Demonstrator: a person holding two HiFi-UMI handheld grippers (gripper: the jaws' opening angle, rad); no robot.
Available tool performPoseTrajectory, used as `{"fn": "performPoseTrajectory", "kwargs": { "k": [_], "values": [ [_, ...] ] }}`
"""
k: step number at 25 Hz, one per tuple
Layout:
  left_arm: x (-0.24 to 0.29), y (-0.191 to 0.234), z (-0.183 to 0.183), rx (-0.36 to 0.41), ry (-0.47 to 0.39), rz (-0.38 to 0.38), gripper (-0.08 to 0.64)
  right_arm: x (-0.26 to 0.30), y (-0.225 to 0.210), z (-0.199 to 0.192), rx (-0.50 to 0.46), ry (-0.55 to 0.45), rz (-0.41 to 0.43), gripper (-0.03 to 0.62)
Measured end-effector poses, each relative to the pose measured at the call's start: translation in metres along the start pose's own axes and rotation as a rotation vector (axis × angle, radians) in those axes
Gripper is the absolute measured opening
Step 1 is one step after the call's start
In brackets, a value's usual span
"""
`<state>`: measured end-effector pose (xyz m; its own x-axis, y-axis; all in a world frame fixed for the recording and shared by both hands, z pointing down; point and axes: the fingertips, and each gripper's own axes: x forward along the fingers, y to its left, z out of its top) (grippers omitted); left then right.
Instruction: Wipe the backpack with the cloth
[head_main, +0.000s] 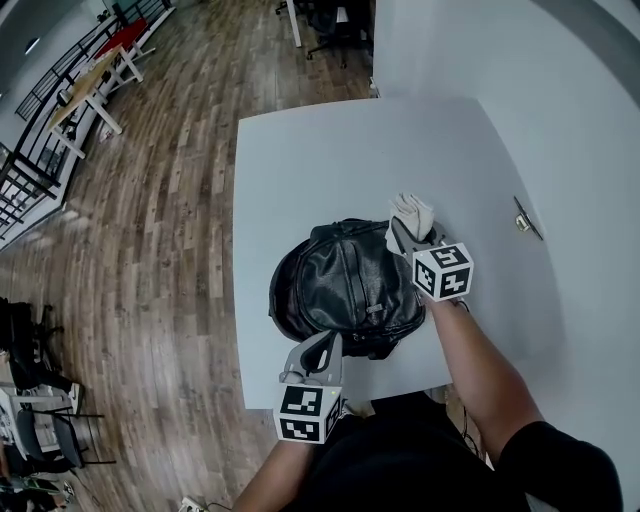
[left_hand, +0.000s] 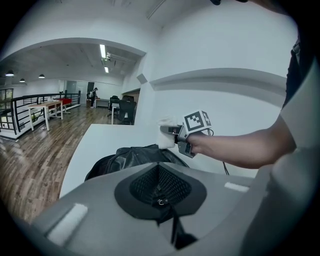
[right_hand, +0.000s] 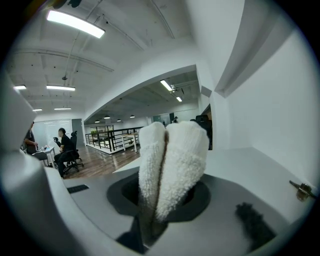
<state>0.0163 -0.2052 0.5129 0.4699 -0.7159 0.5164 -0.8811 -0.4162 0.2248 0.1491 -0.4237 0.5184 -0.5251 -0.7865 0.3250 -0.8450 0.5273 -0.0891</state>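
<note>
While beside backpack (head_main: 345, 285), cloth (head_main: 411, 212) in gripper (head_main: 402, 233).

1 backpack (head_main: 345, 285), 1 cloth (head_main: 412, 212), 1 white table (head_main: 300, 170). 2 grippers: left gripper (head_main: 322, 345) & right gripper (head_main: 403, 236), 1 marker cube ea. 1 small metal bit (head_main: 522, 219) on table. Bkgd, right gripper view, 2 ppl: seated person (right_hand: 64, 145), standing person (right_hand: 30, 141)

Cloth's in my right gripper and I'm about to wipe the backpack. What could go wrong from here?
1. The backpack lies close to the table's near edge. A stroke toward you could drag it off unless the left gripper, apparently shut on its fabric, holds firm.
2. The right gripper pinches the cloth bunched, so little surface wipes.
</note>
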Motion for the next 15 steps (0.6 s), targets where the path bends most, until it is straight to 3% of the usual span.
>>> {"fn": "performPoseTrajectory", "kwargs": {
  "k": [15],
  "values": [
    [0.004,-0.019,0.006,0.03,-0.002,-0.048,0.008,-0.026,-0.029,0.004,0.004,-0.01,-0.075,0.087]
  ]
}}
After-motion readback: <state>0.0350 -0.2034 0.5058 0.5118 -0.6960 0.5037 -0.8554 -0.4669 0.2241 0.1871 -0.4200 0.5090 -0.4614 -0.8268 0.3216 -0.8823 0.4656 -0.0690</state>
